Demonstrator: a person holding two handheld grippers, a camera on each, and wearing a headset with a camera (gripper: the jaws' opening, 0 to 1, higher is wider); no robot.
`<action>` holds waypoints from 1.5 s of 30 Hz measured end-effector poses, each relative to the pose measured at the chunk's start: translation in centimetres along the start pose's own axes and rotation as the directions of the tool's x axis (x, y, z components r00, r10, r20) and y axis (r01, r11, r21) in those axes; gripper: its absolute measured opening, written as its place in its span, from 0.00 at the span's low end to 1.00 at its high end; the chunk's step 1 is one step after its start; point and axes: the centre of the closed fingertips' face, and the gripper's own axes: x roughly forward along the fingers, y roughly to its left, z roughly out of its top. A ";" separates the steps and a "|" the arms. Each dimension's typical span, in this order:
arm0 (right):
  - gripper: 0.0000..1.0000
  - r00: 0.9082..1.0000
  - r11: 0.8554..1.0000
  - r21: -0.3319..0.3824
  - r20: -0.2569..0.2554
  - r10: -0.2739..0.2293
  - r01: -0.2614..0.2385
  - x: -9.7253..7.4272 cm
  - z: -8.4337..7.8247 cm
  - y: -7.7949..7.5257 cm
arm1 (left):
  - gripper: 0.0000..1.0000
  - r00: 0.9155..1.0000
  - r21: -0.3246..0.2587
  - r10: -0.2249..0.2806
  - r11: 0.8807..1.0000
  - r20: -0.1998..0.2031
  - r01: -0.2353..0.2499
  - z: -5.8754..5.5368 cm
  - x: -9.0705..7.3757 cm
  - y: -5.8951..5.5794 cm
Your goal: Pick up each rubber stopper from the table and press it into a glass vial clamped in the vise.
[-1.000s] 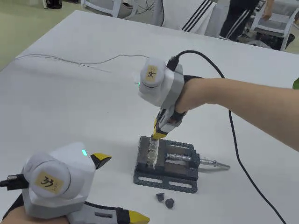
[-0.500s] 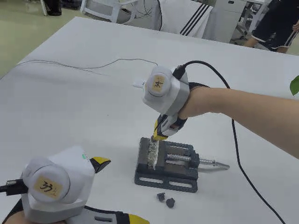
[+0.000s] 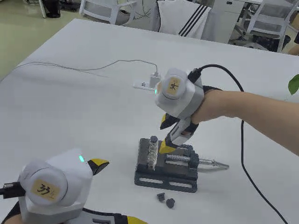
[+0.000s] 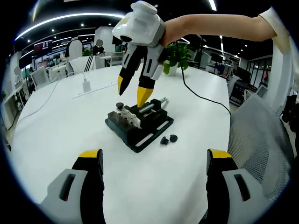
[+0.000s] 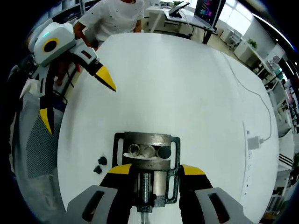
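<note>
White table (image 3: 70, 107) bears the vise (image 3: 163, 179) at lower centre of the head view; right gripper (image 3: 165, 134) above it and left gripper (image 3: 117, 191) at lower left both stand spread, empty. The right gripper view, looking down, resolves three vials (image 5: 148, 150), rightmost plugged by a stopper (image 5: 164, 151), two open; two loose stoppers (image 5: 102, 161) lie lower left.

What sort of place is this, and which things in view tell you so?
Probably an open-plan office or lab: a large white table, office chairs behind it, and ceiling strip lights over rows of desks.
</note>
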 end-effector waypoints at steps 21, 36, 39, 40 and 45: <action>0.29 0.991 0.981 0.194 0.133 -0.013 -0.013 -1.2 -3.9 7.3 | 0.90 1.000 0.024 -0.027 0.999 -0.012 0.027 0.1 -0.3 -0.5; 0.11 0.971 0.942 0.332 0.239 -0.029 -0.054 1.4 -2.8 11.1 | 0.90 0.999 0.010 -0.034 0.999 -0.013 0.034 -0.6 -0.3 -1.0; 0.06 0.970 0.935 0.350 0.242 -0.028 -0.060 1.9 -2.8 11.4 | 0.90 0.999 0.007 -0.033 0.999 -0.013 0.033 -0.8 -0.4 -1.0; 0.05 0.970 0.934 0.353 0.242 -0.029 -0.060 2.1 -2.8 11.5 | 0.90 0.999 0.005 -0.032 0.999 -0.011 0.032 -0.8 -0.4 -1.0; 0.03 0.971 0.928 0.369 0.236 -0.035 -0.056 2.7 -3.1 11.6 | 0.89 0.999 -0.002 -0.031 1.000 -0.013 0.031 -1.1 -0.5 -1.0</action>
